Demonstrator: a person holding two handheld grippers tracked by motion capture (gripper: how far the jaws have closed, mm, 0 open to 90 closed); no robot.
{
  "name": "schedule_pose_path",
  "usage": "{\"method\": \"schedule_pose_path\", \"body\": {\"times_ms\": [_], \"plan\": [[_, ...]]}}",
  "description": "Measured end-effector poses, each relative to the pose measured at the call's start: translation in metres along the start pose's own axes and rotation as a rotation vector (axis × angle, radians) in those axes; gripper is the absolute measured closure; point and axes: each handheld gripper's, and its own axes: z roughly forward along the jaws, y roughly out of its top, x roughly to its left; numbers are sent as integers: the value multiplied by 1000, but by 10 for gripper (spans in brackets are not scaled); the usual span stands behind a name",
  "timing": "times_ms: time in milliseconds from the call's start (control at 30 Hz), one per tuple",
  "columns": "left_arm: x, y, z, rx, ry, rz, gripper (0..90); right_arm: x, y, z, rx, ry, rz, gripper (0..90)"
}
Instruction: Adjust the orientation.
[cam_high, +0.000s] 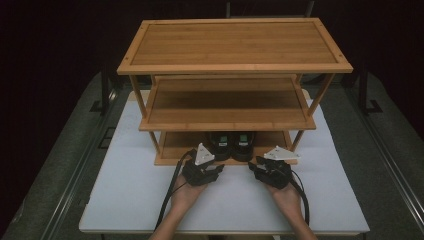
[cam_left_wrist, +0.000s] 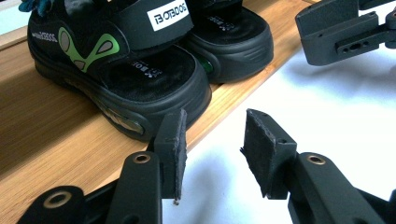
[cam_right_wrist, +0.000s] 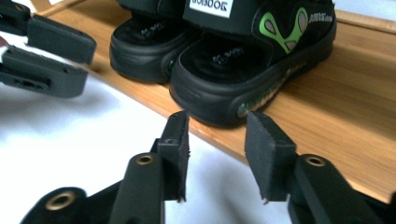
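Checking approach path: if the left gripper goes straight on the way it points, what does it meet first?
Probably the toe of the nearer sandal on the rack's bottom shelf. The left gripper has open jaws aimed at the shelf's front edge just below that toe; depth is unclear.

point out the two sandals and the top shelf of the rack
left sandal (cam_left_wrist: 140, 79), left gripper view, on its black footbed near the toe
right sandal (cam_right_wrist: 219, 60), right gripper view, on its black footbed near the toe
top shelf (cam_high: 234, 44), high view, on the middle of its bare wooden board
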Motion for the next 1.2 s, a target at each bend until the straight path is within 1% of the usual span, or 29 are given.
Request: {"method": "schedule_pose_path", "body": {"times_ms": [67,167,200,233,267,400,533,567,667,733,833,933,1033,1067,1100,1200], "plan": [[0,0,-2,0,-4,-1,580,-1,0,-1,3,0,-6,580],[0,0,-5,-10,-2,-4,527,-3,-1,-4,11,10,-7,554],[1,0,-7,-20,-4,-6,516,-4,-1,-5,13,20,-10,537],[1,0,-7,-20,-4,-6,510,-4,-1,-5,13,20,-10,537],[2,0,-9,-18,-2,-3,510,-4,-1,-5,12,26,-12,524],[4,-2,-13,-19,-3,-9,481,-6,-3,-7,21,48,-12,471],[6,-4,-17,-17,-4,-14,468,-8,-4,-10,26,55,-7,445],[6,-5,-18,-21,-4,-18,466,-8,-5,-11,28,57,-7,441],[6,-6,-20,-12,-7,-12,458,-10,-6,-14,26,60,-10,424],[6,-7,-21,-15,-3,-7,457,-12,-7,-16,30,63,-9,418],[7,-7,-22,-20,-5,-12,453,-14,-8,-18,26,64,-8,413],[8,-8,-25,-19,-2,-8,444,-17,-11,-23,26,65,4,398],[8,-8,-27,-18,-1,-10,436,-18,-11,-25,23,67,4,392],[9,-9,-29,-14,2,-5,436,-19,-12,-26,23,67,4,391],[9,-9,-29,-20,2,-15,433,-19,-13,-27,21,68,3,391],[11,-10,-34,-24,5,-14,428,-20,-15,-30,24,71,-2,389]]}}
